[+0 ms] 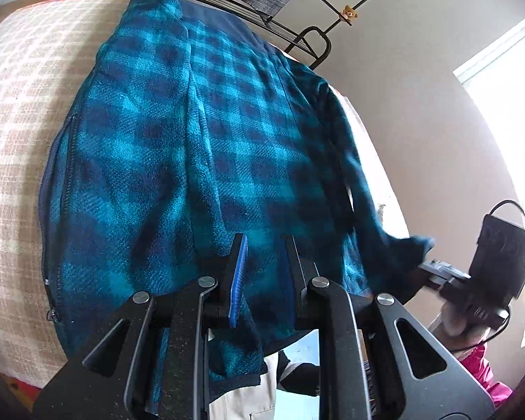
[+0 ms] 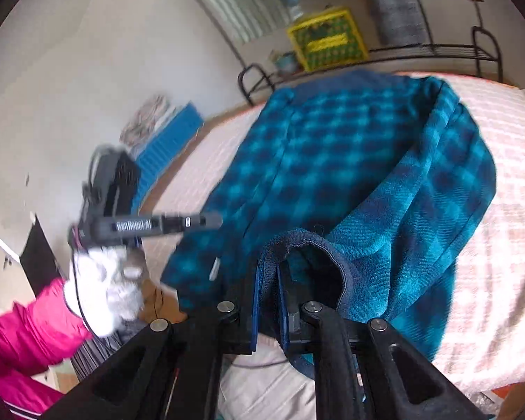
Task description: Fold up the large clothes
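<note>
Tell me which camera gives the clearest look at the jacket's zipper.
The left wrist view: the zipper runs sharp down the edge of the plaid jacket, its pull near the bottom. The right wrist view is blurred and shows only what may be a small pull by the hem.

Both wrist cams are sitting close over the near edge of the pale checked bed cover (image 1: 21, 112), looking steeply down and forward. Both are sharing the teal-and-navy plaid fleece jacket (image 1: 178, 147) and the black wire shelf (image 2: 434, 49) behind — each is also catching the other's gripper.
</note>
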### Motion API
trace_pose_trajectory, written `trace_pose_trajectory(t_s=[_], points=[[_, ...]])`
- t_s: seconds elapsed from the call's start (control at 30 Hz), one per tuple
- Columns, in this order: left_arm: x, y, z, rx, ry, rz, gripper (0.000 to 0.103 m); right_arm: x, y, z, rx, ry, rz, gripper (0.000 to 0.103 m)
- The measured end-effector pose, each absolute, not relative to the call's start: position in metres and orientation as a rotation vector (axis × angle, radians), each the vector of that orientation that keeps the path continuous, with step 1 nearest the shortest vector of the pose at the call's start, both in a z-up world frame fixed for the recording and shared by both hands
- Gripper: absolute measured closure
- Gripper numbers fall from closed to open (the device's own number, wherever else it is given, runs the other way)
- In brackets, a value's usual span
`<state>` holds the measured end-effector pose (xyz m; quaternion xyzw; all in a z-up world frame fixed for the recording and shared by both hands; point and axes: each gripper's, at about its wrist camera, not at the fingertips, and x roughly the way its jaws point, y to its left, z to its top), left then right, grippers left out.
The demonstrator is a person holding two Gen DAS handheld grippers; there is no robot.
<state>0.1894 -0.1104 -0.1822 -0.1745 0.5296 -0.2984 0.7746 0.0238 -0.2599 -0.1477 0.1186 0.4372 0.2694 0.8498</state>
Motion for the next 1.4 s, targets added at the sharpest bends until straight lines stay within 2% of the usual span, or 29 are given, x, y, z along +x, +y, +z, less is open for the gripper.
trace_pose_trajectory(t_s=[0.03,0.1,0.2,0.23,0.27,0.37,0.43,0.7,0.77,0.83,0.93,1.17,1.33,1.37,1.4], points=[[0.189,-0.113,-0.184,-0.391,1.157,-0.657,0.066,0.025,-0.248,-0.161,0.221,0.968,0.577,0.096],[0.188,-0.120,-0.189,-0.421,1.176,-0.679,0.058,0.027,-0.236,-0.183,0.218,1.053,0.603,0.095],[0.185,-0.134,-0.198,-0.446,1.214,-0.702,0.058,0.026,-0.248,-0.187,0.232,1.088,0.600,0.085],[0.185,-0.141,-0.200,-0.456,1.229,-0.712,0.058,0.026,-0.254,-0.182,0.254,1.080,0.604,0.073],[0.184,-0.148,-0.203,-0.462,1.244,-0.727,0.058,0.025,-0.263,-0.175,0.277,1.062,0.606,0.069],[0.179,-0.171,-0.208,-0.437,1.256,-0.759,0.055,0.034,-0.291,-0.148,0.305,1.009,0.558,0.069],[0.176,-0.188,-0.208,-0.389,1.254,-0.779,0.048,0.044,-0.311,-0.134,0.319,0.983,0.514,0.068],[0.157,-0.233,-0.216,-0.101,1.225,-0.767,0.047,0.130,-0.394,-0.106,0.363,0.942,0.291,0.065],[0.158,-0.234,-0.222,-0.099,1.243,-0.765,0.053,0.159,-0.415,-0.105,0.408,0.937,0.251,0.064],[0.160,-0.233,-0.227,-0.096,1.254,-0.765,0.073,0.194,-0.432,-0.109,0.464,0.932,0.214,0.061],[0.162,-0.232,-0.232,-0.110,1.262,-0.775,0.090,0.246,-0.456,-0.121,0.533,0.932,0.172,0.059],[0.161,-0.224,-0.231,-0.174,1.280,-0.817,0.094,0.346,-0.491,-0.175,0.714,0.962,0.104,0.059],[0.161,-0.221,-0.229,-0.211,1.295,-0.853,0.094,0.382,-0.496,-0.207,0.864,0.962,0.145,0.060],[0.162,-0.221,-0.228,-0.212,1.295,-0.858,0.094,0.387,-0.495,-0.209,0.879,0.955,0.152,0.067],[0.162,-0.220,-0.227,-0.212,1.293,-0.866,0.094,0.390,-0.494,-0.210,0.878,0.953,0.155,0.069]])
